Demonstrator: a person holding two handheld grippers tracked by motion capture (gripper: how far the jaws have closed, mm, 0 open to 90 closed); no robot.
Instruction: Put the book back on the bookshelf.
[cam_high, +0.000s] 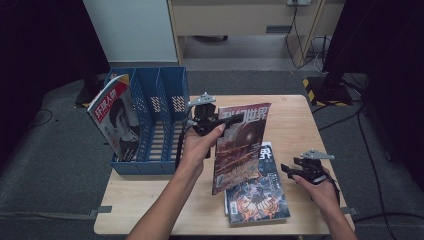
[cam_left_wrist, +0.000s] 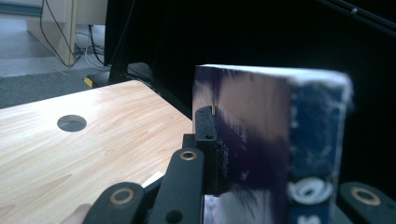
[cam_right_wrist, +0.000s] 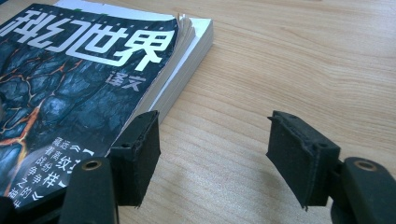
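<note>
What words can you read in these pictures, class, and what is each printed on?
"科幻世界" and "译文": cover of the magazine lying on the table.
"环球人物": magazine in the blue rack, blurred, so uncertain.
Title on the magazine held by the left gripper: partly hidden, blurred.
Small cover print: too small.

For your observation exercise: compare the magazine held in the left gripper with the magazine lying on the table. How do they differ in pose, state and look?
The held magazine stands upright, lifted off the table; the lying magazine rests flat on it. The left gripper is shut on the held magazine, while the right gripper beside the lying magazine is open and apart from it. The held cover looks reddish, the lying one dark blue. Both carry large white Chinese titles.
</note>
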